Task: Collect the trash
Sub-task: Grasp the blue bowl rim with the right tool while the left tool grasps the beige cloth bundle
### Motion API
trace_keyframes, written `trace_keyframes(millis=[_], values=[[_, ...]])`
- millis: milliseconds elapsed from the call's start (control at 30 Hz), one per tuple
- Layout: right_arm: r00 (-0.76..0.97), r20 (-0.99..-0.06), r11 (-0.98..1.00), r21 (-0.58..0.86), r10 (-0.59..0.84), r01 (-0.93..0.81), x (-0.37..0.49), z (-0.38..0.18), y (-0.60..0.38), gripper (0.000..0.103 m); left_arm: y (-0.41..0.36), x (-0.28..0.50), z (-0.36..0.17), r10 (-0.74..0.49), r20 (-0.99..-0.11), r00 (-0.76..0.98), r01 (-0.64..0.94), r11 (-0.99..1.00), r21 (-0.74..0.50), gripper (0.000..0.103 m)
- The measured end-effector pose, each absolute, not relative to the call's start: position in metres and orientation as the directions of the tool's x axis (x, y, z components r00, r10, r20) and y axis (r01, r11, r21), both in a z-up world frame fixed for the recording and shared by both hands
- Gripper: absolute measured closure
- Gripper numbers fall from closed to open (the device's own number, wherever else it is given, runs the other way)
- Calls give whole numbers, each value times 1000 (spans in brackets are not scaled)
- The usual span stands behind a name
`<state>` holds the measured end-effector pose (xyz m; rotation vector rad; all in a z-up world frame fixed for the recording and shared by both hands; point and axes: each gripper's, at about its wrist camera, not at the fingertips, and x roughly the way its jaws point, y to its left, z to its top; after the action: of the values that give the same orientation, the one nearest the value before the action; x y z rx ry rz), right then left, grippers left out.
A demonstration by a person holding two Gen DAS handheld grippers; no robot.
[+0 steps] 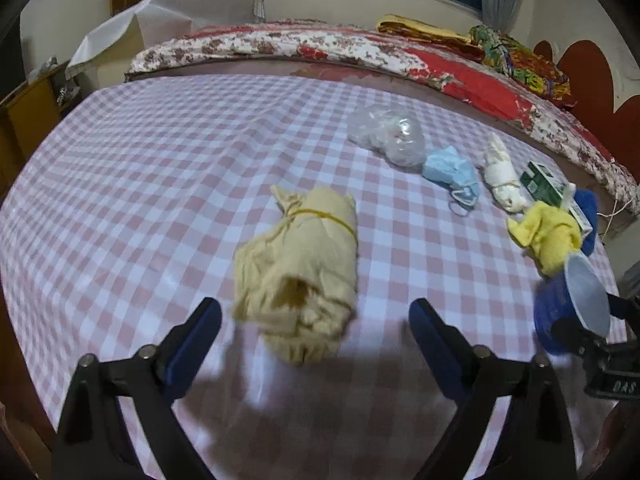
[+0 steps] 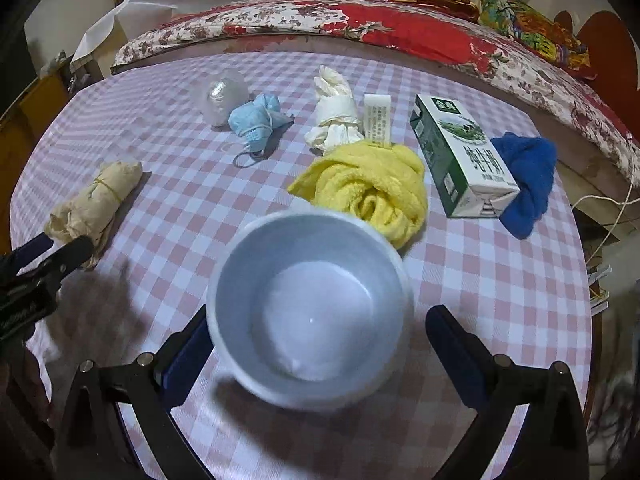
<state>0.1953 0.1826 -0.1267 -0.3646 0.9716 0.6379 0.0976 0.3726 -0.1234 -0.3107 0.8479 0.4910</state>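
A beige paper bundle (image 1: 298,276) tied with a yellow rubber band lies on the checked tablecloth (image 1: 160,168), just ahead of my open left gripper (image 1: 316,320); it also shows in the right wrist view (image 2: 94,210). A blue cup with a white inside (image 2: 312,308) sits between the fingers of my open right gripper (image 2: 320,340), leaning on the left finger (image 2: 188,356); it also shows in the left wrist view (image 1: 576,304). Farther back lie a clear plastic bag (image 2: 224,96), a blue face mask (image 2: 256,124), a white tissue wad (image 2: 334,112), a yellow cloth (image 2: 368,184), a milk carton (image 2: 460,156) and a blue cloth (image 2: 528,180).
A small white box (image 2: 377,118) stands behind the yellow cloth. A bed with a red floral quilt (image 2: 360,24) runs along the table's far edge. A wooden cabinet (image 1: 28,116) stands at the left. A cord (image 2: 612,208) hangs off the right edge.
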Motion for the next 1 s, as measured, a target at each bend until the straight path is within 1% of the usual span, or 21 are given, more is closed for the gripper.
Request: trace_keyframes(millis=[133,200,333,367,433,467,500,533,567,600,667,767,1000], values=[[404,-850,751,-16,338,-660,197,-127,188,0,377,110,-129,282,-790,544,-525,849,-59,20],[414,-846,744,-31,337,-668,195,-127,190,0,377,114,-130,279,-792,543,-518,854,-54,26],[413,-846,742,-31,338,-670,194,-126,190,0,375,117,-132,291,-798,528,-513,858,-27,31],[414,-845,743,-30,338,-668,194,-126,190,1,374,117,-132,293,-797,528,-514,858,-24,35],[413,-845,745,-25,341,-667,193,-125,188,1,375,117,-131,295,-796,529,-512,859,-22,39],[412,-845,746,-23,341,-666,193,-126,187,3,375,117,-131,296,-796,528,-513,858,-21,44],[404,-849,745,-17,342,-667,194,-128,187,7,375,117,-131,298,-796,527,-512,859,-18,52],[393,-853,744,-8,343,-668,195,-129,186,25,375,117,-130,299,-795,527,-512,859,-17,57],[392,-852,746,-2,347,-666,194,-129,185,26,375,116,-129,299,-792,532,-513,858,-20,66],[392,-851,744,-1,351,-668,193,-128,184,26,375,113,-126,295,-787,543,-510,860,-30,71],[389,-849,740,4,358,-672,191,-128,183,26,375,111,-123,284,-782,555,-504,863,-44,75],[389,-845,738,10,368,-675,187,-125,180,26,371,107,-118,277,-773,571,-494,868,-54,77],[409,-824,743,21,391,-669,181,-113,162,26,353,96,-108,251,-758,602,-472,878,-84,78]])
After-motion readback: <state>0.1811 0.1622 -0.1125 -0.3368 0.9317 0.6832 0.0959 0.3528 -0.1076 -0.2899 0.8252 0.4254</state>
